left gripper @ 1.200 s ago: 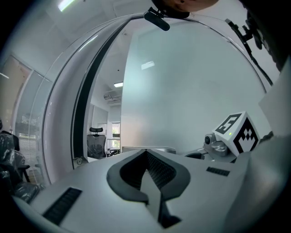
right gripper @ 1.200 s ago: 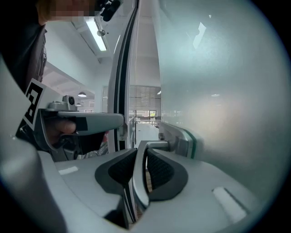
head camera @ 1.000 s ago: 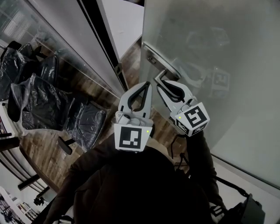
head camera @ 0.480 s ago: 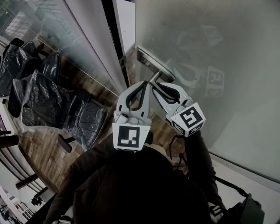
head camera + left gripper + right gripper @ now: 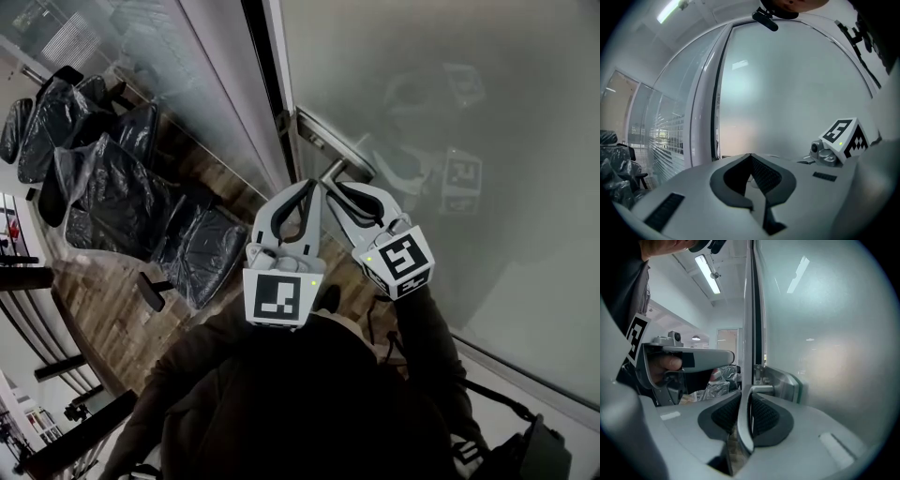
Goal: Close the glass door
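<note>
The frosted glass door (image 5: 450,112) fills the right of the head view, its edge close to the dark door frame (image 5: 267,84). A metal handle (image 5: 334,169) stands out from a steel plate (image 5: 314,136) on the door. My right gripper (image 5: 330,190) is shut on that handle. In the right gripper view the handle bar (image 5: 748,333) runs straight up between the pads of my right gripper (image 5: 747,413). My left gripper (image 5: 313,187) hangs just left of it, shut on nothing; its pads meet in the left gripper view (image 5: 750,159).
Several chairs wrapped in black plastic (image 5: 112,197) stand on the wooden floor (image 5: 103,309) to the left, behind a glass partition (image 5: 187,84). A dark bag (image 5: 536,455) lies at the lower right by the door's bottom rail.
The door's edge has swung left toward the dark frame and the gap has narrowed. Both grippers moved with it, the right one still on the handle.
</note>
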`<state>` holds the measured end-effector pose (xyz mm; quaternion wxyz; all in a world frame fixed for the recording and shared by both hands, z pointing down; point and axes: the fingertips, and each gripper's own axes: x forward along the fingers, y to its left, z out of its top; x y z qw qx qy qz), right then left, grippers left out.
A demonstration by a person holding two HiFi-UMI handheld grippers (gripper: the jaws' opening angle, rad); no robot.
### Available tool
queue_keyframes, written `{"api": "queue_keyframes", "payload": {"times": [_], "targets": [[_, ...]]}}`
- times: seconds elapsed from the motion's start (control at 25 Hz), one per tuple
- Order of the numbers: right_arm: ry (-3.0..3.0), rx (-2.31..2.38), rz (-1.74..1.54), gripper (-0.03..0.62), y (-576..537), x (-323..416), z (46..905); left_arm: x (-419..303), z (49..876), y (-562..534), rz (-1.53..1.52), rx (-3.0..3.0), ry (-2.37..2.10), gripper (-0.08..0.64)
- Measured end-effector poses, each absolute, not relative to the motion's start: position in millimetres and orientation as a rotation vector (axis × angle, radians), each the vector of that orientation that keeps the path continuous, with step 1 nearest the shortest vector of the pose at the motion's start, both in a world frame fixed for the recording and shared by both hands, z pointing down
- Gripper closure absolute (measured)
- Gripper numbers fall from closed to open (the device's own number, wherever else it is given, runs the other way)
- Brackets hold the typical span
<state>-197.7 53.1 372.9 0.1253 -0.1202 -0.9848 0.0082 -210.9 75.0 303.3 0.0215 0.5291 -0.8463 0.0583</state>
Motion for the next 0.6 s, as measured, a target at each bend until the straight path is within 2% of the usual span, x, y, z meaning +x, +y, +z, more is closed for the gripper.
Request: {"api": "queue_keyframes", "payload": {"times": [0.6], "targets": [[-2.866,-0.393,0.021,0.525,87.6,-194.1,377.0,-206.3,303.5,103.0,0.176,1.599,-2.665,0.563]]}}
